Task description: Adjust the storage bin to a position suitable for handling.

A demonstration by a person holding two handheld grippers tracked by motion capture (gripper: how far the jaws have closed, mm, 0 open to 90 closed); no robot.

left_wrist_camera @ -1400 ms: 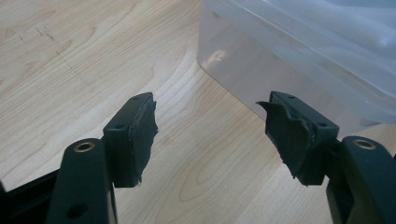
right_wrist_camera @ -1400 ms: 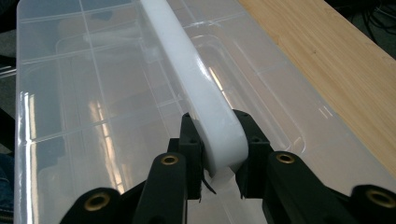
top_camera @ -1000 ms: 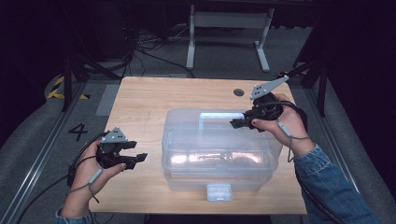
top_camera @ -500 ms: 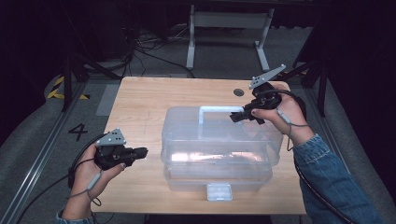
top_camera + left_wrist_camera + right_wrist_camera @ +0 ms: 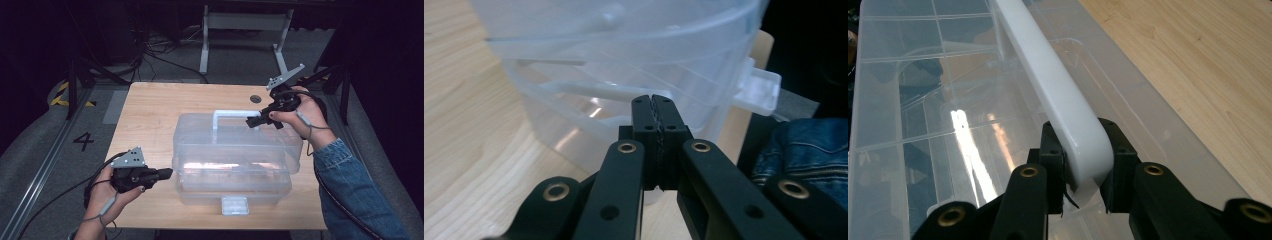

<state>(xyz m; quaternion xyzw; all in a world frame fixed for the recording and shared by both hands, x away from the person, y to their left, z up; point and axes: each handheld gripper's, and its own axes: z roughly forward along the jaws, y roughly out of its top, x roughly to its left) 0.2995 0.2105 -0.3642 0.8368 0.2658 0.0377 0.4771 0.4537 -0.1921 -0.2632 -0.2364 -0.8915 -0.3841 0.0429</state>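
Observation:
A clear plastic storage box (image 5: 235,155) with a white handle (image 5: 232,114) stands on the wooden table (image 5: 150,110). My right gripper (image 5: 250,121) is shut on the right end of the handle, which stands upright over the lid. In the right gripper view the pads clamp the handle's (image 5: 1048,80) rounded corner above the divided lid (image 5: 923,100). My left gripper (image 5: 169,173) is level at the box's left front corner, shut with nothing in it. Its tips (image 5: 655,100) meet just short of the box wall (image 5: 624,50).
The box's front latch (image 5: 234,205) hangs by the table's near edge and also sticks out in the left gripper view (image 5: 759,90). A small dark disc (image 5: 256,99) lies behind the box. A metal stand (image 5: 245,30) and cables sit on the floor beyond the table.
The left jaws went from wide open to shut, and that hand moved right toward the box. The right gripper lifted the handle from lying low to upright.

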